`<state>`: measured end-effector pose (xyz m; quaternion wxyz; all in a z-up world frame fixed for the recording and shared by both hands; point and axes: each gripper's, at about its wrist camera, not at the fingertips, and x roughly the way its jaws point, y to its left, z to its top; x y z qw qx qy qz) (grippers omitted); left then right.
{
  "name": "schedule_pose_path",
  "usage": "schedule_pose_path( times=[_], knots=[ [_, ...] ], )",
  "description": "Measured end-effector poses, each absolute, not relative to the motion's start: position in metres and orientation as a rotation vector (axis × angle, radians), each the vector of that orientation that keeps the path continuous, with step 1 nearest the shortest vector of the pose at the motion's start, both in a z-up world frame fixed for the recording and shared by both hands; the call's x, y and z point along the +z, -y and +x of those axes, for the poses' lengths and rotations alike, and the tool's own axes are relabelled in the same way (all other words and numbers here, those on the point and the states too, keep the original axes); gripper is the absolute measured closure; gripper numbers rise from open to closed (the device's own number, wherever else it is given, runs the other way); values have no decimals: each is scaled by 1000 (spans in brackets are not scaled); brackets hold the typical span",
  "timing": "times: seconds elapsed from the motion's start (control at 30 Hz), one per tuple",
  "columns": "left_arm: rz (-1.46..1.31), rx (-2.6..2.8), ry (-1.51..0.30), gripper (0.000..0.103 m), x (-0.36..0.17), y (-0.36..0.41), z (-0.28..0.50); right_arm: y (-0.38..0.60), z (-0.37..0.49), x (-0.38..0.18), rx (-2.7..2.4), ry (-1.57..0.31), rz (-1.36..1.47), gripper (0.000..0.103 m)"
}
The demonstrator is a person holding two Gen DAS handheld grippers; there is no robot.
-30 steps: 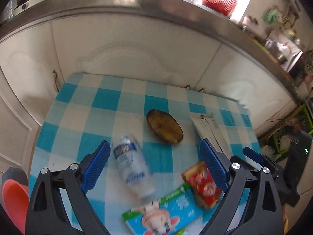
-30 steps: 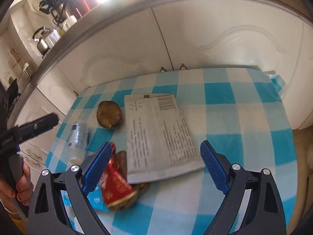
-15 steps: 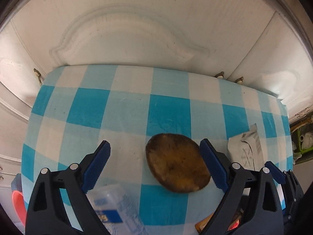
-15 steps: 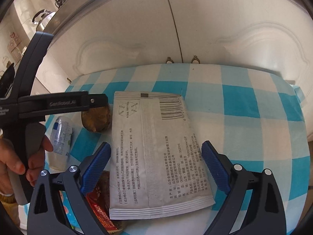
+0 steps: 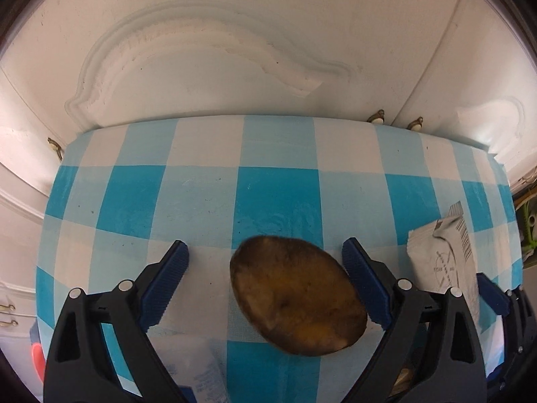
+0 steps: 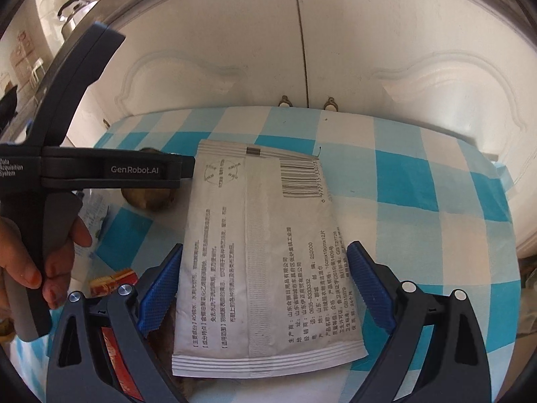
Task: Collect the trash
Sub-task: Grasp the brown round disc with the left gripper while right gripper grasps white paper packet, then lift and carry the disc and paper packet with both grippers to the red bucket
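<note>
Straddling brown peel point(image 5: 297, 297), left tool point(image 5: 265, 280) spread.

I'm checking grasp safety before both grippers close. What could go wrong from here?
1. The brown rotten fruit sits off-centre, close to the left gripper's right-hand finger, so closing may push it aside.
2. It looks soft and could squash.
3. The flat grey packet lies flush on the checked cloth; the right gripper may slide over it or pinch the cloth.

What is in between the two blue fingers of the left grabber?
In the left wrist view, a brown potato-like lump lies on the checked cloth between the open left gripper fingers, nearer the right finger.
</note>
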<state>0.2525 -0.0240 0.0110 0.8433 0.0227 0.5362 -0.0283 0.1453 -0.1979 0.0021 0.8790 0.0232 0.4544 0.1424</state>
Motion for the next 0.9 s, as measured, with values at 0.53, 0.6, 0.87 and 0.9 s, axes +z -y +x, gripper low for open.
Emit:
schedule_pose_path(
  times=[0.53,0.6,0.87,0.9],
  knots=[
    [38,-132,-1080,41,20,42,215,197,118,7,325,-924,63,24],
    [38,-145,-1081,42,20,43,206,196,111,8,324,-931,65,24],
    [28,-195,-1076,42,19,34,162,198,71,10,307,-927,105,25],
    [28,-201,-1075,42,19,34,157,198,65,10,306,-927,111,25]
  ],
)
